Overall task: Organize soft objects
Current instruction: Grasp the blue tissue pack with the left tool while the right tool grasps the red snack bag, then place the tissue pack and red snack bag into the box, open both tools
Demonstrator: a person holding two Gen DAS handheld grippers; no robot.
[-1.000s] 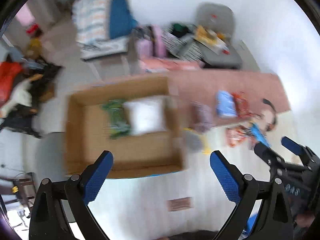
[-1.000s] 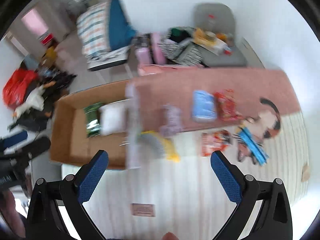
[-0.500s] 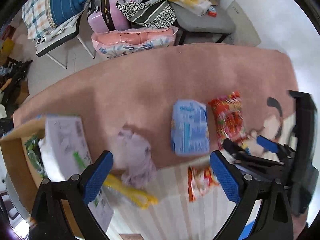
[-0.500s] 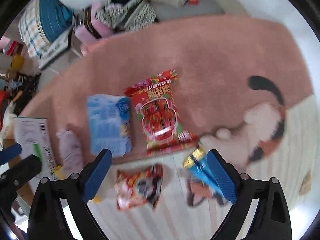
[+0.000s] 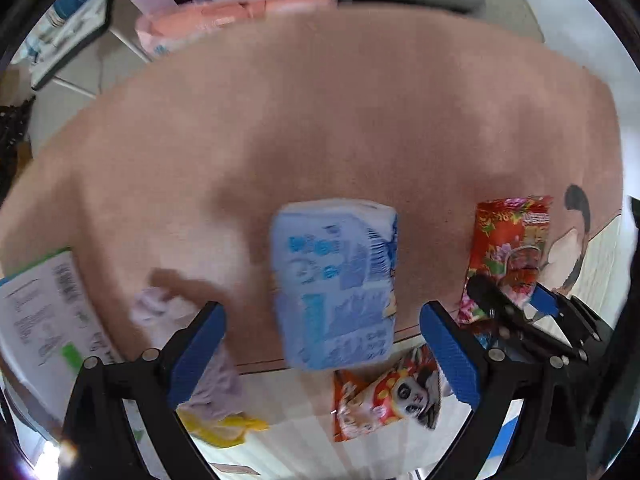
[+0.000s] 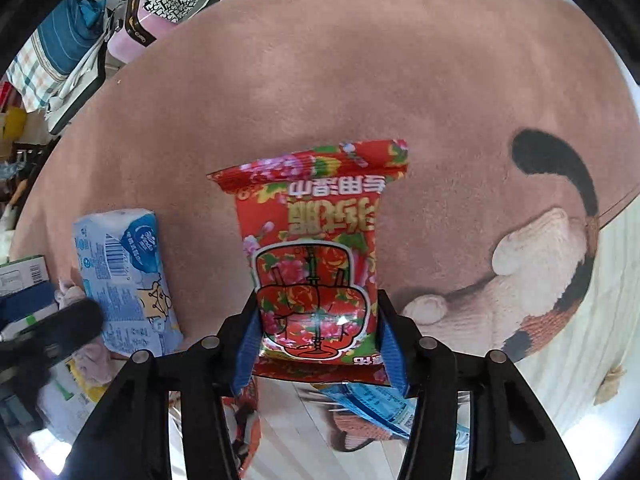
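Now: right claw (image 6: 320, 344) closed on lower end of red snack packet (image 6: 316, 252), lying on pink rug (image 6: 360, 80) | left claw (image 5: 322, 356) wide open, empty, around blue tissue pack (image 5: 336, 280) | panda packet (image 5: 392, 396) near.

two snack packets (image 6: 316, 256), one tissue pack (image 5: 336, 280)

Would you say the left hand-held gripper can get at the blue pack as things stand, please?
Probably yes. The left hand-held gripper is open, and the blue pack lies flat on the pink rug between its fingers with nothing on top. The lilac cloth lies off to one side.
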